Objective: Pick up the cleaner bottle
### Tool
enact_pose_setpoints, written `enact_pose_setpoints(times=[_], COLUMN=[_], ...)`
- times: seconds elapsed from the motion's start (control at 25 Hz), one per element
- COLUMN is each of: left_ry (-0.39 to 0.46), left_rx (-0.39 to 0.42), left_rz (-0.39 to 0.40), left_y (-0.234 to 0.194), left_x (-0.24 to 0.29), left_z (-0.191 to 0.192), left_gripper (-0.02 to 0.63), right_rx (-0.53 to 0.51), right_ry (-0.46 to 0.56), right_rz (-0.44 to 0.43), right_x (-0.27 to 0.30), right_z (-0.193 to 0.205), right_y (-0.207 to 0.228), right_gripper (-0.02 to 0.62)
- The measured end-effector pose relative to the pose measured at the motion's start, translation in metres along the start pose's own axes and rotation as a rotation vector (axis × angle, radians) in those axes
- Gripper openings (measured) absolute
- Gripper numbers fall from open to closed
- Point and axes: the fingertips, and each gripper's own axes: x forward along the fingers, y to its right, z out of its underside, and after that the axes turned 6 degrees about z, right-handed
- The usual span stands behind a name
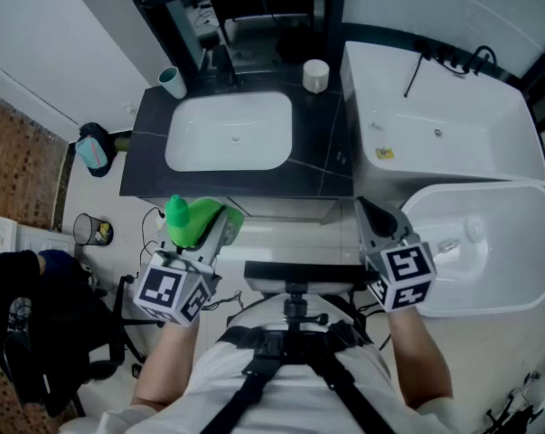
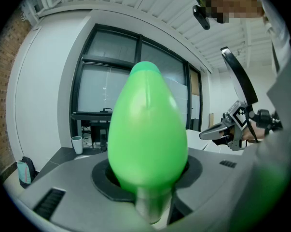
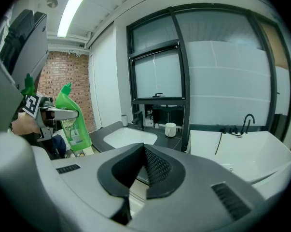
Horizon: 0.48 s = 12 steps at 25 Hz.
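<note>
The green cleaner bottle (image 1: 195,221) is off the floor, in front of the dark sink counter (image 1: 319,165), with my left gripper (image 1: 213,229) shut on its body. In the left gripper view the bottle (image 2: 147,134) fills the middle, cap upward, between the jaws of the left gripper (image 2: 147,180). The right gripper view shows the same bottle (image 3: 74,122) upright at the left, a label on its side. My right gripper (image 1: 366,211) hovers to the right of it, near the white bowl (image 1: 525,269), shut with nothing in it; the right gripper (image 3: 144,166) shows its pads pressed together.
A white basin (image 1: 229,132) is set in the counter, with a cup (image 1: 173,81) at its back left and a white mug (image 1: 315,75) at its back right. A bathtub (image 1: 444,116) lies to the right. A wire bin (image 1: 91,231) and a black chair (image 1: 28,333) stand at the left.
</note>
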Motion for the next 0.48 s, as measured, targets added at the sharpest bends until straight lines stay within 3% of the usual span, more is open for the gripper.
enact_pose_setpoints(times=[0.48], left_ry=[-0.002], left_rx=[0.004], left_rz=[0.004], left_y=[0.0025], left_x=[0.0012], left_z=[-0.0004], left_gripper=[0.160], right_rx=[-0.008], right_ry=[-0.001], right_rz=[-0.002], right_x=[-0.0009], right_z=[0.0006], right_y=[-0.0003], right_gripper=[0.000])
